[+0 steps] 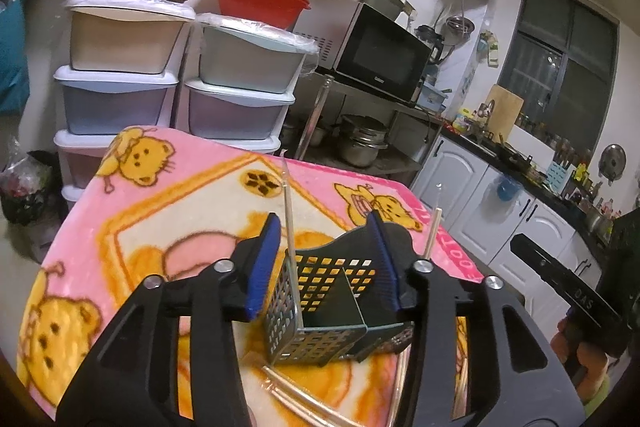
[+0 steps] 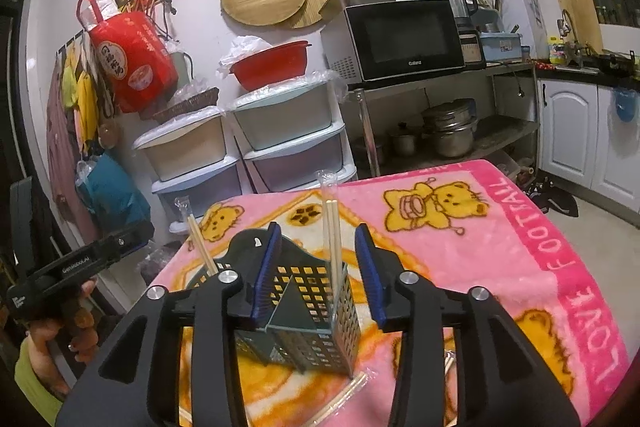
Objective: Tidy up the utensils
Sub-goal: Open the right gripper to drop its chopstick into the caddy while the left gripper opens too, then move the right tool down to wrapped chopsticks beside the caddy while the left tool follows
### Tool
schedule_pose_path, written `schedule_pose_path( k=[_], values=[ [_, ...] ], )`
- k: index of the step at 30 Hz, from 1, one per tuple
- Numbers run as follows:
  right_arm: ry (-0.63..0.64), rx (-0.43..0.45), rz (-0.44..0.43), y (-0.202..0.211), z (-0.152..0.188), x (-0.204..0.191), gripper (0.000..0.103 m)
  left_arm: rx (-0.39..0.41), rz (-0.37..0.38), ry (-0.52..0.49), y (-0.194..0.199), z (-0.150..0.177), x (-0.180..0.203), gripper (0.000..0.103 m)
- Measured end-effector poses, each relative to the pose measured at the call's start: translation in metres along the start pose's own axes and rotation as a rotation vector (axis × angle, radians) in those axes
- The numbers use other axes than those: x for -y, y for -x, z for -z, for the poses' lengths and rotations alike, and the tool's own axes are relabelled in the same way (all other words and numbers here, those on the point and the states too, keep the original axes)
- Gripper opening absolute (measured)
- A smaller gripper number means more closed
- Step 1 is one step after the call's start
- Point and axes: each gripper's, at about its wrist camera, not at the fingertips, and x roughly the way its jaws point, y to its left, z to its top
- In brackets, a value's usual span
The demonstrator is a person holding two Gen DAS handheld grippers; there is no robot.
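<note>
Your left tool (image 1: 326,263) stands partly open around the near left corner of the dark perforated caddy (image 1: 320,311), pads clear of its walls, nothing gripped. Your right tool (image 2: 320,273) is likewise parted, straddling the caddy's right half with nothing pinched.

The caddy sits upright on the pink bear blanket (image 2: 472,247) that covers the surface, toward its near edge. One wrapped pair of chopsticks (image 2: 333,239) stands in the right compartment, leaning slightly; a second wrapped pair (image 1: 290,227) stands in the left one. More wrapped chopsticks (image 1: 296,393) lie flat on the blanket at about 6 o'clock from the caddy, just beside its base.

Judging by looks, those loose pairs are very light and stiff lengthwise, but the clear sleeve will be slippery and may slide between the pads. Take each pair across both sticks near the middle, so they don't scissor apart or pivot. Squeeze moderately; thin wood can snap or twist.

The caddy seems light thin plastic on a soft blanket, so it may tip or skate if you bump it. Steady a wall with one tool if needed, and drop the sticks in from 12 o'clock, tips down.
</note>
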Motion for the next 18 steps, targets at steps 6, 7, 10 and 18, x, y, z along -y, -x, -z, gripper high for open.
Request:
schedule_pose_path(
  k=[6,7,10,18],
  values=[
    [0.015,0.003,0.004,0.010,0.002,0.000,0.045,0.004,0.000,0.006,0.007,0.004,-0.002,0.055],
    [0.015,0.003,0.004,0.012,0.003,0.001,0.045,0.003,0.003,0.008,0.008,0.004,-0.003,0.056],
    [0.018,0.003,0.008,0.018,0.005,0.002,0.046,0.005,0.000,0.012,0.012,0.007,-0.003,0.064],
    [0.030,0.003,0.008,0.030,0.012,0.003,0.051,0.003,0.012,0.027,0.024,0.018,-0.002,0.080]
  ],
)
